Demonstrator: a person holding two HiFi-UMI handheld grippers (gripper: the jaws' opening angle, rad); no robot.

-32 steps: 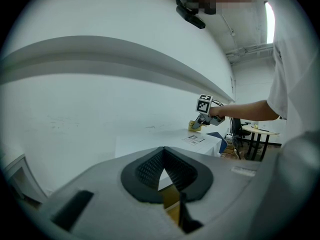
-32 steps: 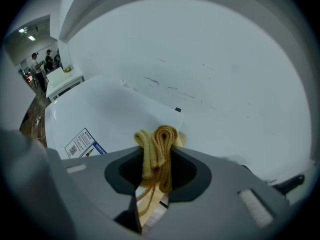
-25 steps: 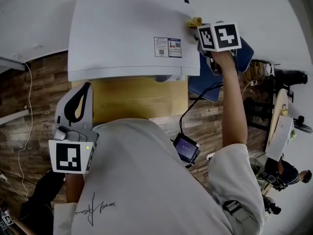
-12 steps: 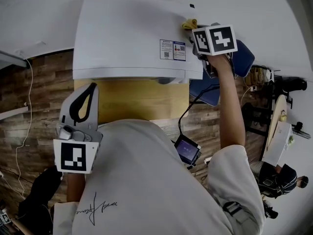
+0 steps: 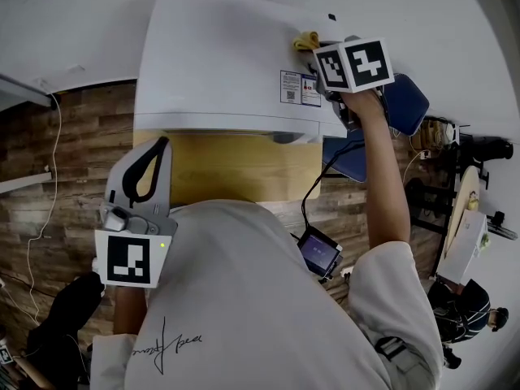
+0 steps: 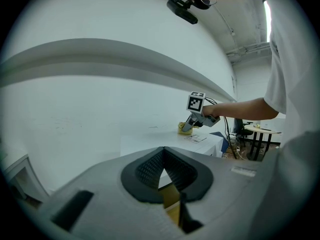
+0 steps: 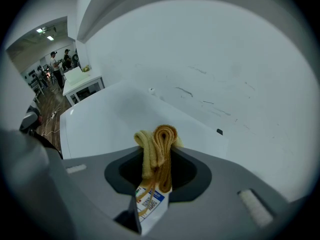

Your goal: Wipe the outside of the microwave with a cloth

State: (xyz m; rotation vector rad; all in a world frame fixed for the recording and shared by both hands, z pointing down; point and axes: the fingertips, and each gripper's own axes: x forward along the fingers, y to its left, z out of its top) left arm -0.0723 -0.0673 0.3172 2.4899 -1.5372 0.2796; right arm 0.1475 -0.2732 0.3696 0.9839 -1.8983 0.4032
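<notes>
The microwave (image 5: 227,63) was a plain white box with a small printed label (image 5: 300,88) near its top's right edge. The cloth (image 5: 306,40) — yellow, bunched into thick folds — rested on the top's far right corner, pinched in the right gripper (image 7: 157,156).

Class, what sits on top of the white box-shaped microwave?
On the white box-shaped microwave: a folded yellow cloth, pinched by the right gripper, and printed label stickers. The surface beneath cloth and gripper is covered.

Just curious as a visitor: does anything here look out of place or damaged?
Nothing stands out. The microwave looks intact, and the yellow cloth is pinched in the right tongs on its top.
</notes>
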